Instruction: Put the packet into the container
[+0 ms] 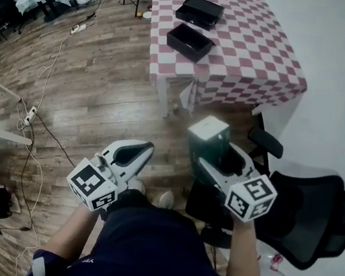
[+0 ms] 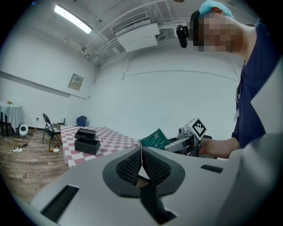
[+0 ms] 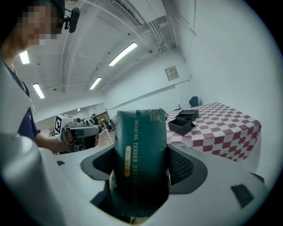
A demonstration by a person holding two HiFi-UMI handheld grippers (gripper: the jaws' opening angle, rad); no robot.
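- White and grey, our left claw [image 2: 141, 160] has its jaws pressed together on nothing, over the wooden floor [image 1: 89, 88].
- Ahead of us, the open black container [image 1: 185, 50] sits on the red-checked surface [image 1: 258, 50], near a second black box [image 1: 200, 10].
- Our right claw [image 3: 140, 167] is clamped on the dark green packet [image 3: 140, 141], which stands upright, well apart from the container.

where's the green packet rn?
The dark green packet is clamped in the right tool, right of centre in head view, short of the red-checked table.
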